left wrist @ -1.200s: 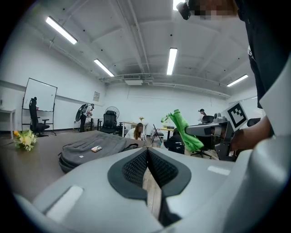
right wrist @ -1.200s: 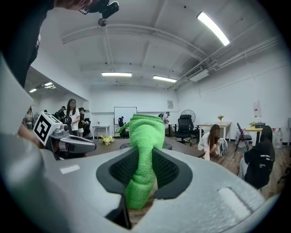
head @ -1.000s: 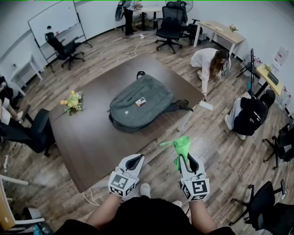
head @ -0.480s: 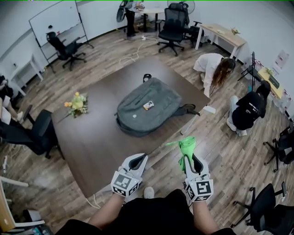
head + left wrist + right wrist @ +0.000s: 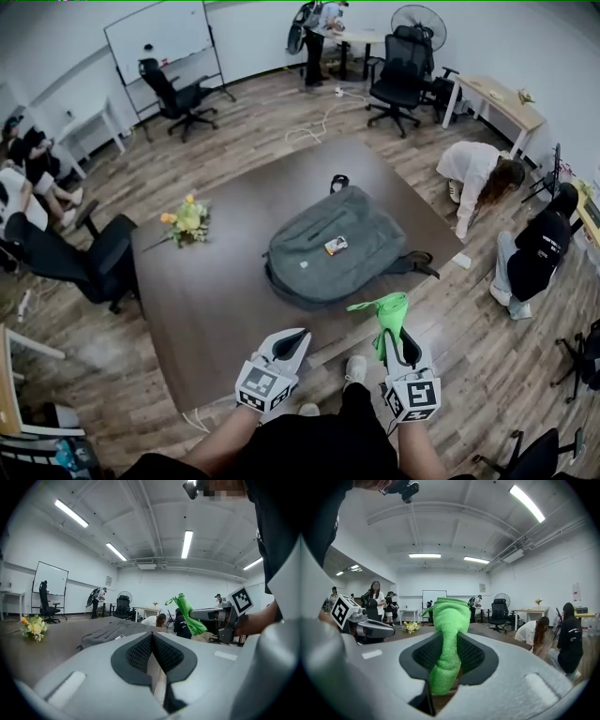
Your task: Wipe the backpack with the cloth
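Right gripper [image 5: 397,339] is pinching the green cloth [image 5: 388,312]; left gripper [image 5: 287,345] is sitting closed, empty. Backpack [image 5: 342,246] is lying on the table [image 5: 206,291] at 11 o'clock from the cloth, long axis roughly 8-to-2, right gripper nearer.

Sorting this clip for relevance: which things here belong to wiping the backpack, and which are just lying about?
For the job: backpack; green cloth, clamped in the right gripper; table under the backpack.
Lying about: flowers; whiteboard; fan; office chair.
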A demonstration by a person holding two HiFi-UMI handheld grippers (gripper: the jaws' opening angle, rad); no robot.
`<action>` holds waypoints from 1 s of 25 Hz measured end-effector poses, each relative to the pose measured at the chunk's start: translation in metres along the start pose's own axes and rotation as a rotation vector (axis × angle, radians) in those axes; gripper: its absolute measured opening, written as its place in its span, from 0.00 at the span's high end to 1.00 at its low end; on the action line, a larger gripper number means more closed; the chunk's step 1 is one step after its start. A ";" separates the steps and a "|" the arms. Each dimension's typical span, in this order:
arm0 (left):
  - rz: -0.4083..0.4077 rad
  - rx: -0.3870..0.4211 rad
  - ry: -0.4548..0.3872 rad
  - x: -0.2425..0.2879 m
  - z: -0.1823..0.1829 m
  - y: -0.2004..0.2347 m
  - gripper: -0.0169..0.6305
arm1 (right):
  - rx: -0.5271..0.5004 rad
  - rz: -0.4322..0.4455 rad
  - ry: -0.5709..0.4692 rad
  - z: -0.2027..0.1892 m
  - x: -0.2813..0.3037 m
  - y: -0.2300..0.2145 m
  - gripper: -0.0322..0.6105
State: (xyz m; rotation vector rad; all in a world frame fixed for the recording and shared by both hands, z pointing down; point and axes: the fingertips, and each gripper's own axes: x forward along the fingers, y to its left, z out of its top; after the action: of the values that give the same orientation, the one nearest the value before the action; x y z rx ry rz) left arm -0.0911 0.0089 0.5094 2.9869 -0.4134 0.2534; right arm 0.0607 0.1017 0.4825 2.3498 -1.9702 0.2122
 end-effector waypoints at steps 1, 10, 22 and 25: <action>0.015 -0.005 0.002 0.005 0.002 0.005 0.95 | 0.002 0.014 0.002 0.002 0.009 -0.004 0.80; 0.182 -0.034 0.014 0.056 0.015 0.057 0.95 | -0.001 0.189 0.020 0.016 0.108 -0.040 0.80; 0.473 -0.081 0.018 0.089 0.025 0.104 0.95 | -0.021 0.475 0.055 0.020 0.213 -0.053 0.80; 0.518 -0.085 0.023 0.088 0.024 0.110 0.95 | -0.027 0.530 0.058 0.020 0.228 -0.045 0.80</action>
State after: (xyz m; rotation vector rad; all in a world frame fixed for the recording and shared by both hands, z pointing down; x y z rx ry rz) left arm -0.0344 -0.1220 0.5121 2.7364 -1.1585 0.3026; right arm 0.1450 -0.1155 0.4988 1.7340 -2.5011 0.2711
